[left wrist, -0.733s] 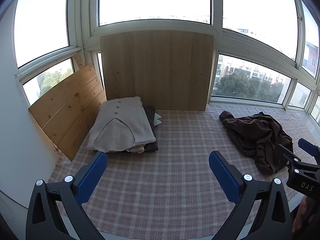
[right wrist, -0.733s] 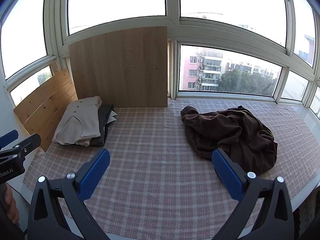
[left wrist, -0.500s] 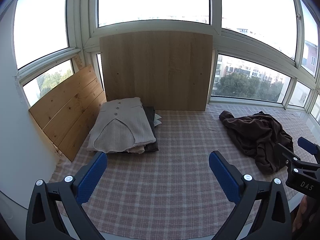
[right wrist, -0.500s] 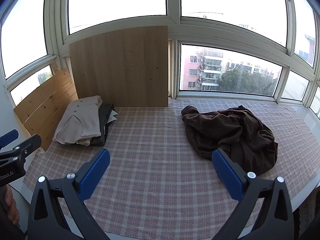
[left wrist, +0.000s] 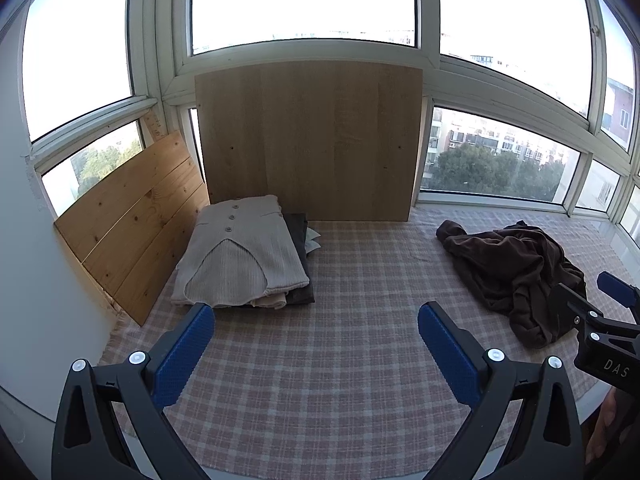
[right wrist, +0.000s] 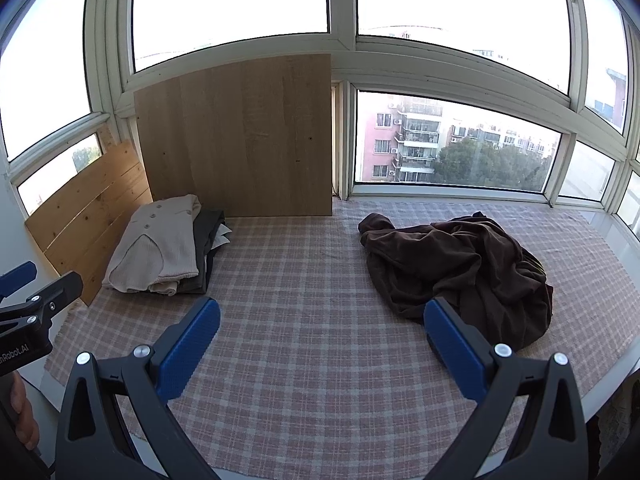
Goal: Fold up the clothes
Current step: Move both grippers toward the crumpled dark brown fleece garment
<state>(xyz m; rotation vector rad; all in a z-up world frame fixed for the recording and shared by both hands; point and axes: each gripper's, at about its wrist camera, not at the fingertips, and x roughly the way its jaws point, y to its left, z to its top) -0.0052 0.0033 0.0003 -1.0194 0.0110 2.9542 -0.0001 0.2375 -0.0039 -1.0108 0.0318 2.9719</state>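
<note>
Brown garment (right wrist: 460,268), crumpled in a loose heap, lies on the right part of the checked cloth (right wrist: 304,320) that covers the bay-window ledge, with one sleeve-like end reaching toward the window and its near edge bunched into thick folds. In the right wrist view the heap sits just beyond the right blue pad of the right tool (right wrist: 322,338), whose jaws stand wide apart with nothing between them but bare checked cloth. In the left wrist view the same heap (left wrist: 516,272) is off to the right, well apart from the left tool (left wrist: 316,346), which also stands wide and holds nothing; part of the other tool shows at that picture's right edge, in front of the heap's near end. Across the cloth, at the left, a stack of folded clothes (left wrist: 244,256) rests near the corner: a beige knitted piece with three buttons on top, a dark grey piece under it and a bit of white showing at the right side. The stack lies beside a slatted pine board (left wrist: 132,224) that leans against the left window, and just in front of a large plain wooden panel (left wrist: 308,140) that stands upright against the middle window. Behind the glass are trees and apartment blocks (right wrist: 408,140) under a bright sky. A bit of a hand (right wrist: 20,412) shows at the lower left edge of the right wrist view.
</note>
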